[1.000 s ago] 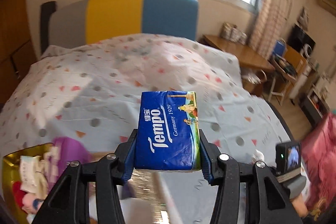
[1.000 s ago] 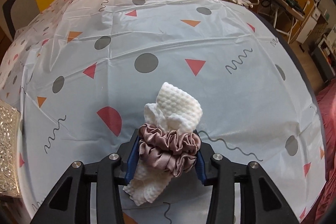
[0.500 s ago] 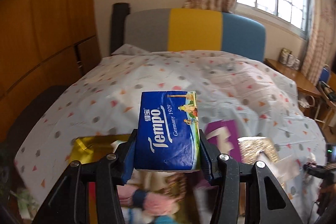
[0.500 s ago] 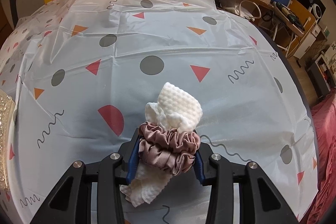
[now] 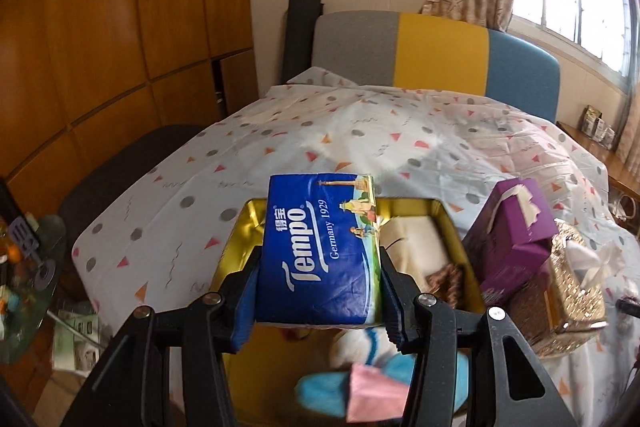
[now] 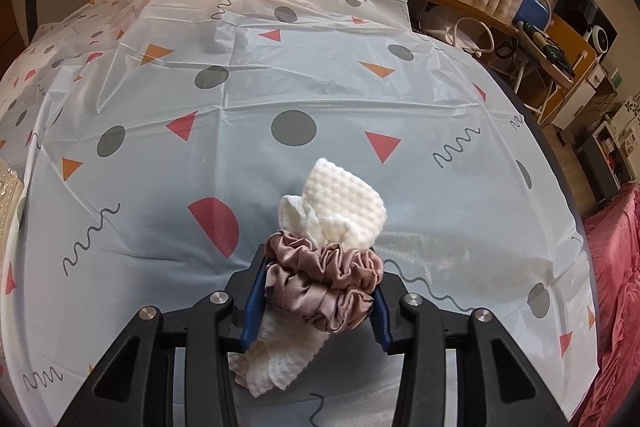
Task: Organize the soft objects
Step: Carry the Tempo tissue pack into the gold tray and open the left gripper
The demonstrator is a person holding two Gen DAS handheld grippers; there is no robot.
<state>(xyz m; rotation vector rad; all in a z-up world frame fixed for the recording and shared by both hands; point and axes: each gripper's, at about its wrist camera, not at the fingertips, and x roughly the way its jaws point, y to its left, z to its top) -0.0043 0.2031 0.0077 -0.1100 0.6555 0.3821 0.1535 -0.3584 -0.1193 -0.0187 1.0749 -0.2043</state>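
My left gripper is shut on a blue Tempo tissue pack and holds it above a gold tin box on the bed. The box holds a cream cloth and blue and pink soft items. My right gripper is shut on a mauve satin scrunchie wrapped around a white waffle cloth, held just over the patterned bed cover.
A purple tissue box and a glittery gold box sit right of the tin. A wooden wardrobe stands left, a side table with clutter below it. A desk and chairs stand right of the bed.
My left gripper has swung left with the tissue pack, bringing the gold tin under it. My right gripper has drifted slightly, still holding the scrunchie and cloth.
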